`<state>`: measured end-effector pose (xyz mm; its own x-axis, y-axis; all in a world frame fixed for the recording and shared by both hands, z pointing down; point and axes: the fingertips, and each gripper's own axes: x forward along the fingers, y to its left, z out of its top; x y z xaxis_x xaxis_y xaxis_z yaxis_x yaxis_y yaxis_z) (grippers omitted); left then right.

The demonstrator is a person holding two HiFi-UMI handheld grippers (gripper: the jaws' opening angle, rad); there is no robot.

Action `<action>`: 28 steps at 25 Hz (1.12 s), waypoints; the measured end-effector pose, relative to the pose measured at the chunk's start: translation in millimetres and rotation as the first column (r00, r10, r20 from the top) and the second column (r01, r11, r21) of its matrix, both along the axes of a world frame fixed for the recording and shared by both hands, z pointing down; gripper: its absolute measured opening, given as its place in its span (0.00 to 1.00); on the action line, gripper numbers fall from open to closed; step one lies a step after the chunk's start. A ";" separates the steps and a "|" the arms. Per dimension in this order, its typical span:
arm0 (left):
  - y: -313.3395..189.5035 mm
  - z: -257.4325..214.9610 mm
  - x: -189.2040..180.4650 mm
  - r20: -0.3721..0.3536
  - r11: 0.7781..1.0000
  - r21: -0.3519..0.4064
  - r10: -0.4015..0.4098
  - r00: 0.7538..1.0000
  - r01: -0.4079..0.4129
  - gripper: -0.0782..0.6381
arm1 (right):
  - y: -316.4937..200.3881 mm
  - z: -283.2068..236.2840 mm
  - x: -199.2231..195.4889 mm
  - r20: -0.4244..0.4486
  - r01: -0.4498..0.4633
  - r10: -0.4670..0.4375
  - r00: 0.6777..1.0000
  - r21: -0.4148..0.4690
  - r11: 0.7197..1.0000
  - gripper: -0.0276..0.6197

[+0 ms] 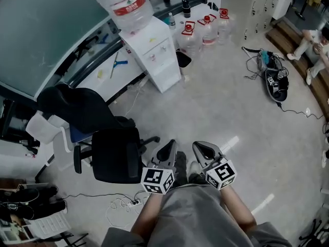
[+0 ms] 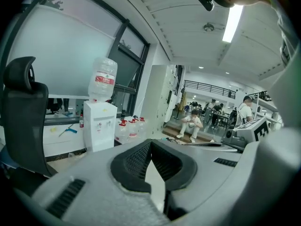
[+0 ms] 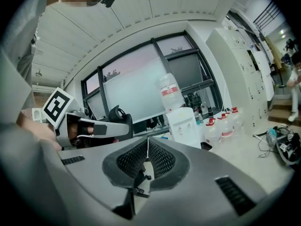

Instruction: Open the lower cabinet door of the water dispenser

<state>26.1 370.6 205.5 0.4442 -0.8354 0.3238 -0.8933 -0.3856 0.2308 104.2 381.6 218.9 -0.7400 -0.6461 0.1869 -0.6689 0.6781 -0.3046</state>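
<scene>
Left claw (image 1: 167,149) was shut, tips together with nothing between them. The right claw (image 1: 203,150) was the same. Both were held low in front of the body and just beside each other, pointing roughly toward the dispenser (image 1: 154,53).

The dispenser stood well apart from the claws, across open floor (image 1: 226,112), against the window-side surface (image 1: 110,73), with a big bottle (image 1: 128,4) on top. Its lower door (image 1: 167,75) looked closed. From here I could not make out a handle or which side was hinged.

A chair (image 1: 115,156) sat just left of the claws, and spare bottles (image 1: 203,32) were clustered to the right of the dispenser.

I judged the step in hand to be the approach, with no contact yet. To do it well:
- Pass the chair on the right.
- Stop square to the dispenser front, clear of the spare bottles.
- Come down low enough that one gripper view shows the door edge.
- Only then spread that claw and find the grip or free edge.
- Pull along the door's swing, not straight out, so the light dispenser doesn't drag or tip.
</scene>
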 end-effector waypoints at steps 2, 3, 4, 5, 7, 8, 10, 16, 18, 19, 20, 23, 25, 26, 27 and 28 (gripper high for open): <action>-12.6 7.3 -1.1 0.005 1.000 -0.012 -0.001 1.000 0.001 0.12 | -12.3 5.4 2.1 -0.003 -0.006 0.006 1.000 -0.005 1.000 0.06; -19.1 11.0 -1.5 0.005 1.000 -0.017 0.000 1.000 0.000 0.12 | -18.6 8.6 3.3 -0.005 -0.011 0.011 1.000 -0.010 1.000 0.06; -26.0 14.9 -2.1 0.005 1.000 -0.023 0.001 1.000 -0.001 0.12 | -25.2 12.0 4.3 -0.006 -0.017 0.017 1.000 -0.015 1.000 0.06; -33.3 18.8 -2.9 0.004 1.000 -0.028 0.002 1.000 -0.002 0.12 | -32.3 15.4 4.9 -0.007 -0.022 0.021 1.000 -0.021 1.000 0.06; -49.3 26.2 -5.0 0.001 0.999 -0.041 0.005 1.000 -0.005 0.12 | -47.6 21.5 4.8 -0.011 -0.029 0.028 1.000 -0.034 0.999 0.06; -57.8 29.3 -6.5 -0.002 0.999 -0.047 0.007 1.000 -0.007 0.12 | -55.9 24.4 4.4 -0.014 -0.032 0.031 0.999 -0.042 0.999 0.06; -78.3 34.1 -11.3 -0.006 0.999 -0.053 0.012 1.000 -0.012 0.12 | -76.9 29.7 1.0 -0.020 -0.037 0.036 0.999 -0.052 0.998 0.06; -150.2 52.8 -40.3 -0.010 0.996 -0.084 0.026 1.000 -0.027 0.12 | -150.8 44.6 -27.9 -0.040 -0.025 0.022 0.999 -0.070 0.997 0.06; -175.3 60.6 -51.9 -0.011 0.994 -0.100 0.036 0.999 -0.037 0.12 | -176.7 51.9 -41.0 -0.059 -0.020 0.015 0.998 -0.082 0.996 0.06; -187.8 64.2 -57.9 -0.009 0.993 -0.106 0.041 0.999 -0.042 0.12 | -189.4 55.3 -47.7 -0.065 -0.018 0.012 0.998 -0.087 0.996 0.06; -200.1 67.4 -63.9 -0.007 0.993 -0.110 0.045 0.999 -0.045 0.12 | -201.7 58.3 -54.3 -0.068 -0.016 0.010 0.998 -0.090 0.996 0.06; -235.6 73.6 -79.3 -0.001 0.992 -0.113 0.054 0.999 -0.054 0.12 | -235.1 64.5 -72.0 -0.067 -0.013 0.007 0.998 -0.092 0.996 0.06; -255.7 75.4 -85.5 -0.001 0.991 -0.119 0.067 0.998 -0.067 0.12 | -253.0 65.6 -80.7 -0.068 -0.015 0.009 0.998 -0.090 0.996 0.06; -264.6 76.8 -87.4 0.002 0.990 -0.124 0.074 0.997 -0.074 0.12 | -261.6 66.1 -83.9 -0.069 -0.017 0.011 0.998 -0.089 0.996 0.06; -273.5 79.0 -88.7 0.006 0.988 -0.129 0.081 0.997 -0.080 0.12 | -270.6 67.2 -86.3 -0.072 -0.019 0.013 0.997 -0.090 0.996 0.06; -282.0 81.8 -89.5 0.011 0.987 -0.134 0.087 0.996 -0.084 0.12 | -279.6 69.4 -88.1 -0.076 -0.020 0.013 0.997 -0.092 0.996 0.06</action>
